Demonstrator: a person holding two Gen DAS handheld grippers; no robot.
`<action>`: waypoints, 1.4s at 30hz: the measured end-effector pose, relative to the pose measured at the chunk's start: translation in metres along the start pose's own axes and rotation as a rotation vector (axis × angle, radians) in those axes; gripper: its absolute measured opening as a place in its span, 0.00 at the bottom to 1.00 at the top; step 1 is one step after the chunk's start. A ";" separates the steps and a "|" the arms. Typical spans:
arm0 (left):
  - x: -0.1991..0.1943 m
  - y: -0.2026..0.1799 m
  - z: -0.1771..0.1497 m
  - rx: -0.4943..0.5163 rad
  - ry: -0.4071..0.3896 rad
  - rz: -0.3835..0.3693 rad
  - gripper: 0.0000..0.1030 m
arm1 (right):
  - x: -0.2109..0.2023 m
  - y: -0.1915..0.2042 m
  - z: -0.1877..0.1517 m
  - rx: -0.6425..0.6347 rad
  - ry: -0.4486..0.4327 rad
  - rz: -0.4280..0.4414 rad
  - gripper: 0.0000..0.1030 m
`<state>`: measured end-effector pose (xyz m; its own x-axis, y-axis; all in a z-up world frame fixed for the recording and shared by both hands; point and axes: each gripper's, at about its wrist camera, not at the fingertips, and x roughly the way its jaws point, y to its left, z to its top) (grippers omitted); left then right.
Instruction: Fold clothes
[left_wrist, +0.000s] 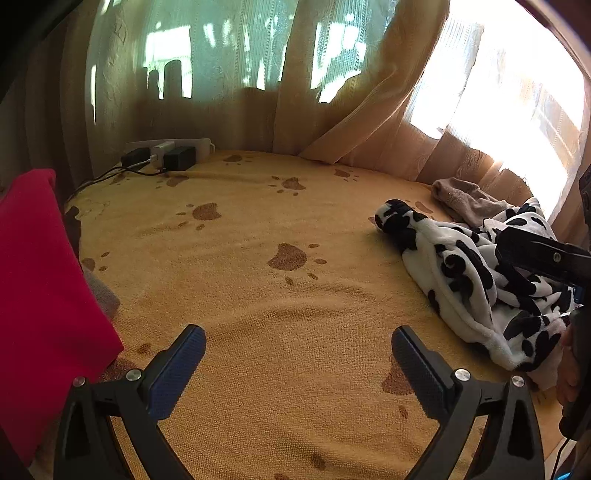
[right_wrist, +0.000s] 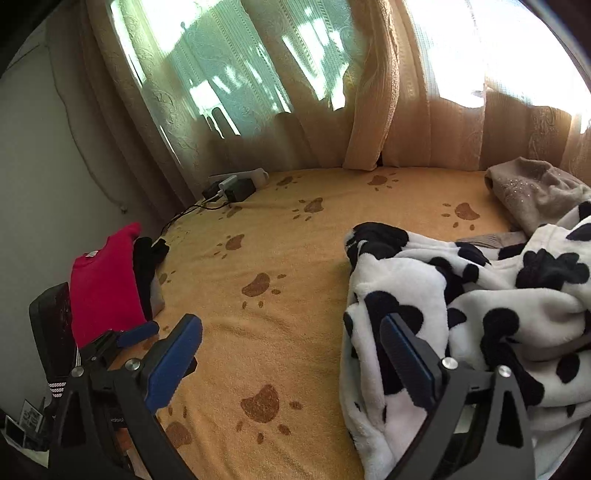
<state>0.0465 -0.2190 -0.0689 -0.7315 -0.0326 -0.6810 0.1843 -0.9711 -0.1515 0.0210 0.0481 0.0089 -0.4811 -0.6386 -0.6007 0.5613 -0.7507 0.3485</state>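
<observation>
One crumpled black-and-white cow-print fleece garment (right_wrist: 461, 314) lies on the right side of the yellow paw-print blanket (right_wrist: 288, 332), long axis running near-to-far. Left gripper (left_wrist: 299, 354) and right gripper (right_wrist: 291, 347): both released, empty. One folded red garment (right_wrist: 105, 291) lies left.

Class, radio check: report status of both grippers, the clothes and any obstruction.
Left gripper open, empty. Right gripper open, empty, at the edge of the cow-print garment, which lies crumpled, unfolded. Red garment folded at left. Bedspread between: nothing in the way.
</observation>
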 end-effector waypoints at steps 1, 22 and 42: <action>-0.002 -0.002 0.000 0.001 -0.003 -0.004 0.99 | -0.003 -0.002 -0.002 0.012 -0.002 0.002 0.97; 0.035 -0.105 0.001 0.155 0.159 -0.164 0.99 | -0.179 -0.098 -0.118 0.163 -0.281 -0.422 1.00; 0.108 -0.108 0.029 -0.010 0.261 -0.189 0.99 | -0.168 -0.112 -0.074 -0.021 -0.113 -0.349 1.00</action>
<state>-0.0713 -0.1244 -0.1054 -0.5604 0.2115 -0.8008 0.0685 -0.9517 -0.2993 0.0888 0.2514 0.0174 -0.7166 -0.3605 -0.5970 0.3638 -0.9236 0.1210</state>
